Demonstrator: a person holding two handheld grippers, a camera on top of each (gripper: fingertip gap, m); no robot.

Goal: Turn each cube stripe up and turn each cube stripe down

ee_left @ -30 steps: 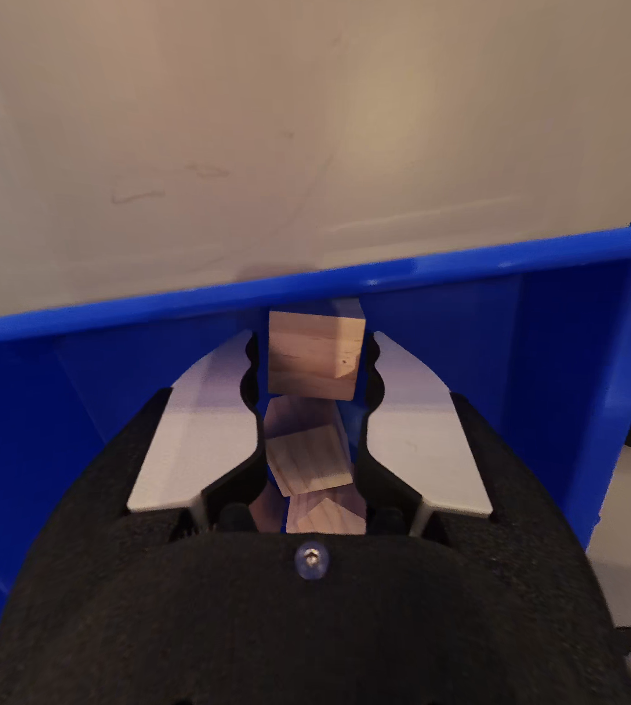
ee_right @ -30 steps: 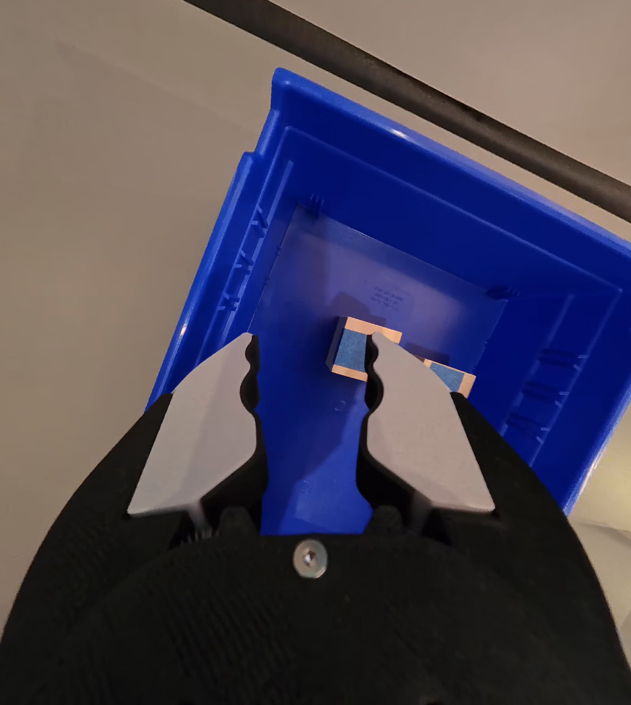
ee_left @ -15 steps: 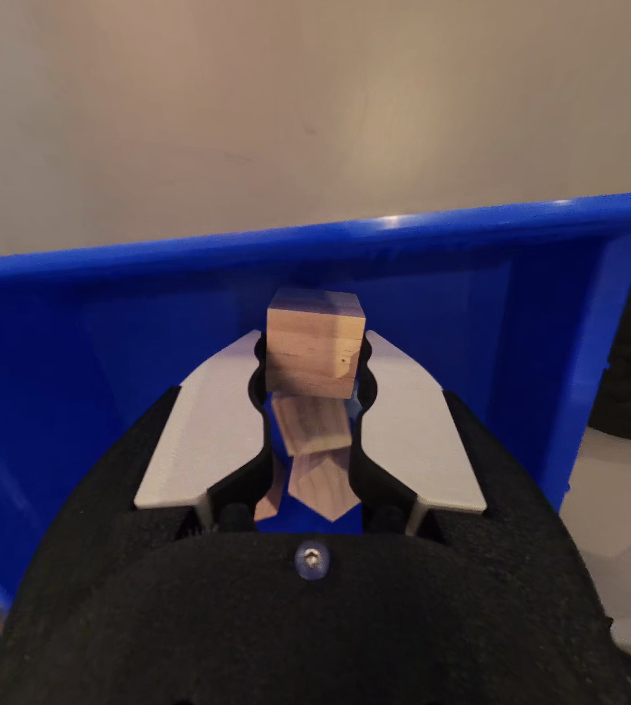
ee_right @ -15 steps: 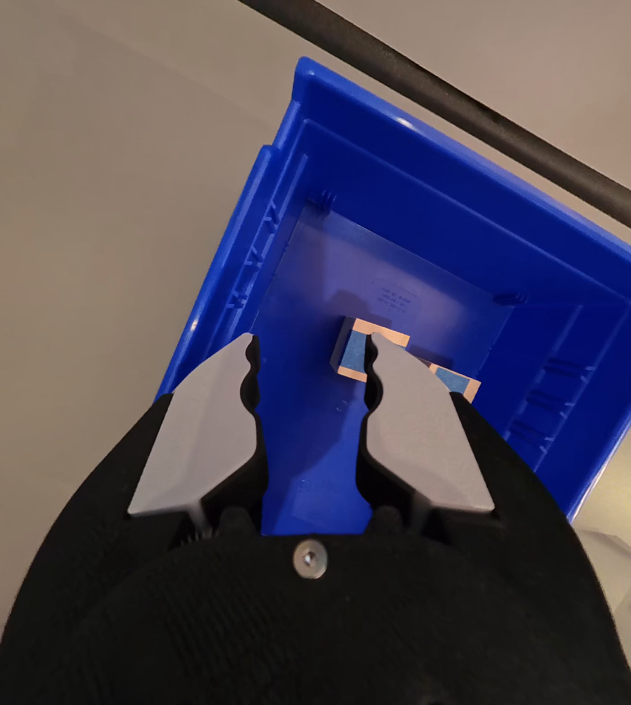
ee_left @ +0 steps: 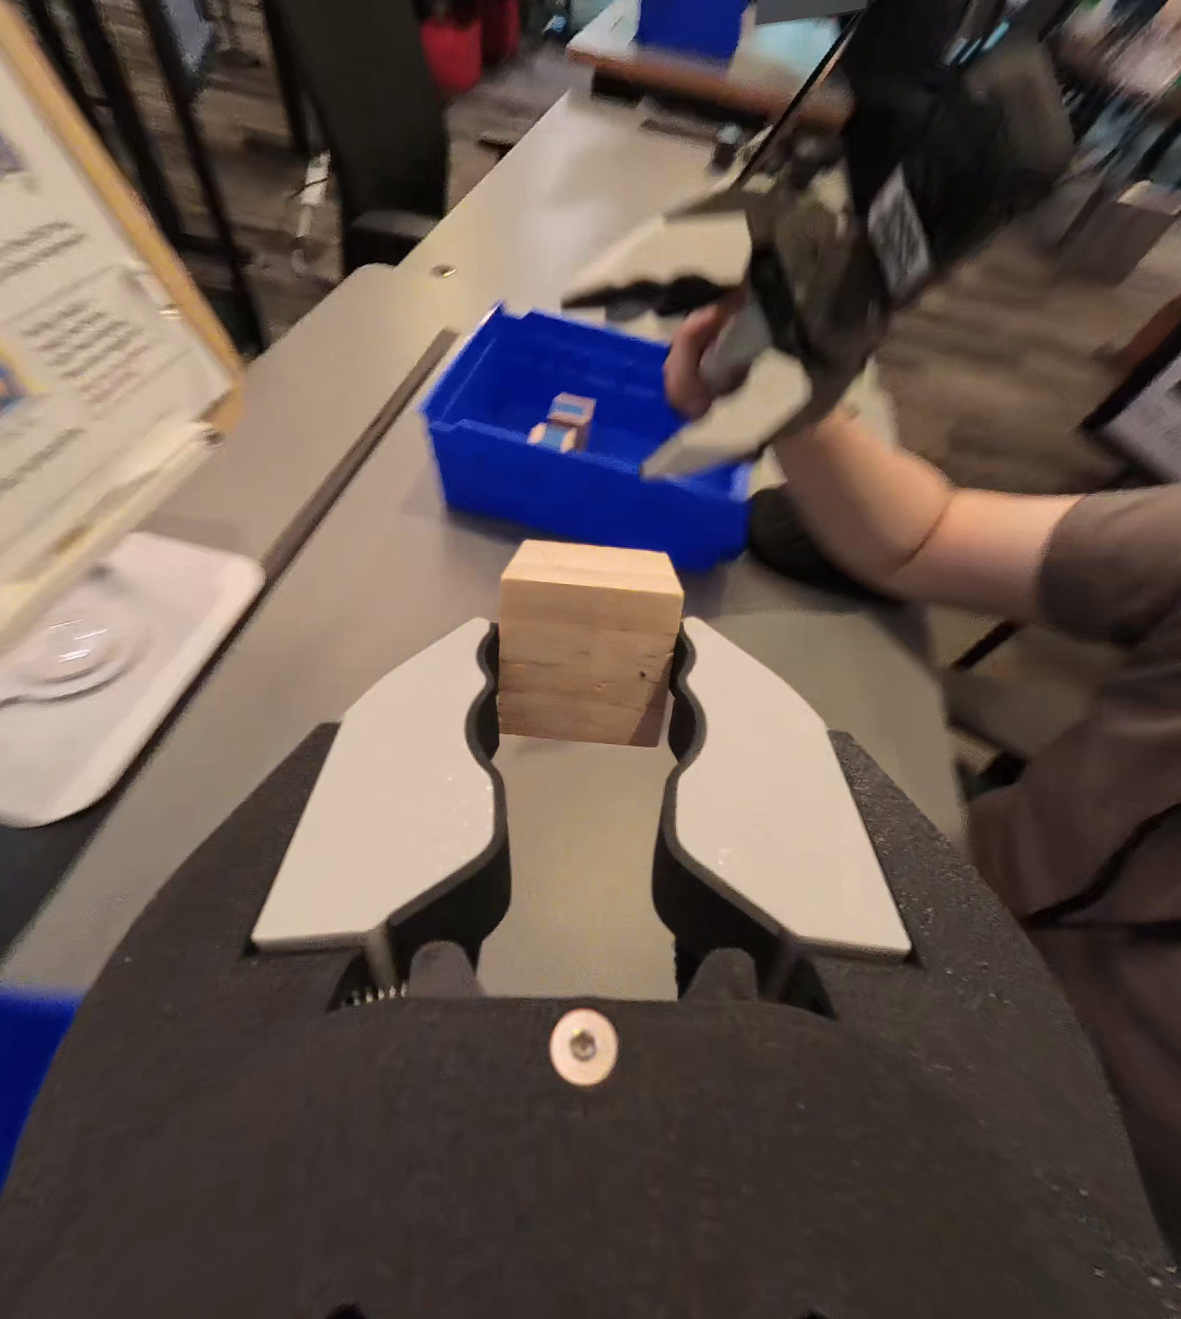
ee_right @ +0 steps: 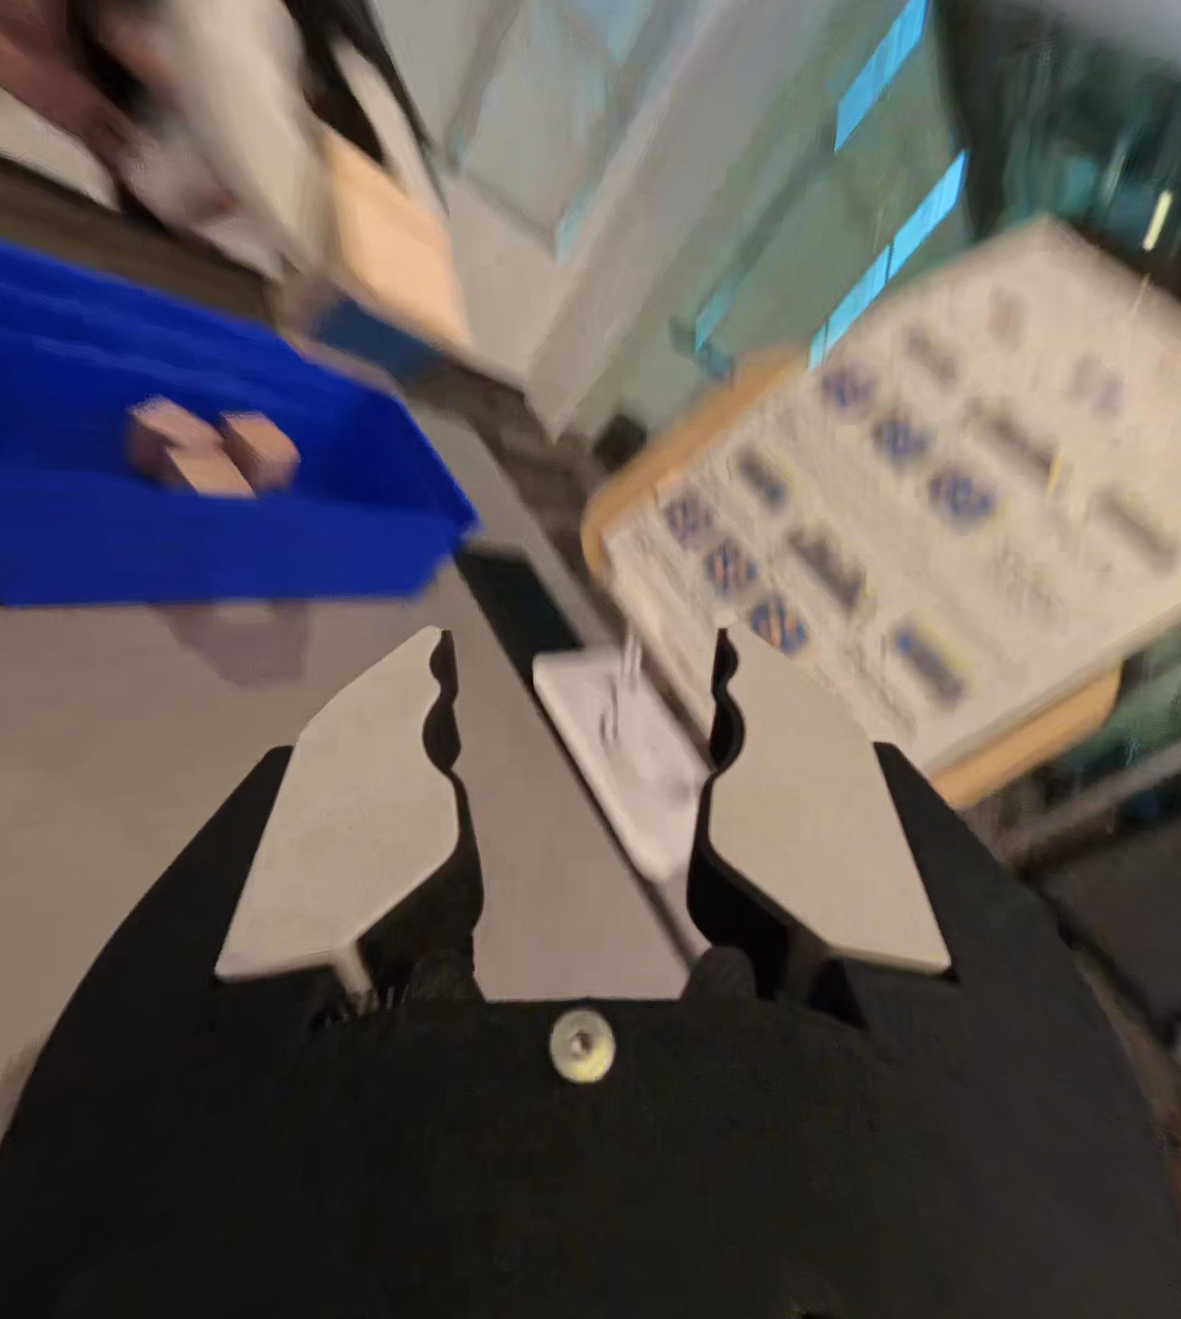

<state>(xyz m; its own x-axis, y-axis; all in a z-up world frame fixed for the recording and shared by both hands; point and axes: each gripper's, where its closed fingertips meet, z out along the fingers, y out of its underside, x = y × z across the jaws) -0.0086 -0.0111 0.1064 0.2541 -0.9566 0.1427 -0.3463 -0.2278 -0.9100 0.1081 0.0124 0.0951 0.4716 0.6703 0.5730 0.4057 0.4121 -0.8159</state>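
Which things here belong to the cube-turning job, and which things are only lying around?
Job:
- wooden cube clamped in the left gripper
- right gripper, open and empty
- blue bin with two striped cubes
- blue bin with plain-looking cubes

Lying around:
- framed poster
- white tray

Plain wooden cube (ee_left: 589, 642), gripper-held (ee_left: 587, 667)

Cubes (ee_left: 564, 427) in bin (ee_left: 559, 492) (far side).

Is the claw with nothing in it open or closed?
Open. The right gripper has a wide gap between its fingers, and only the grey table shows through it.
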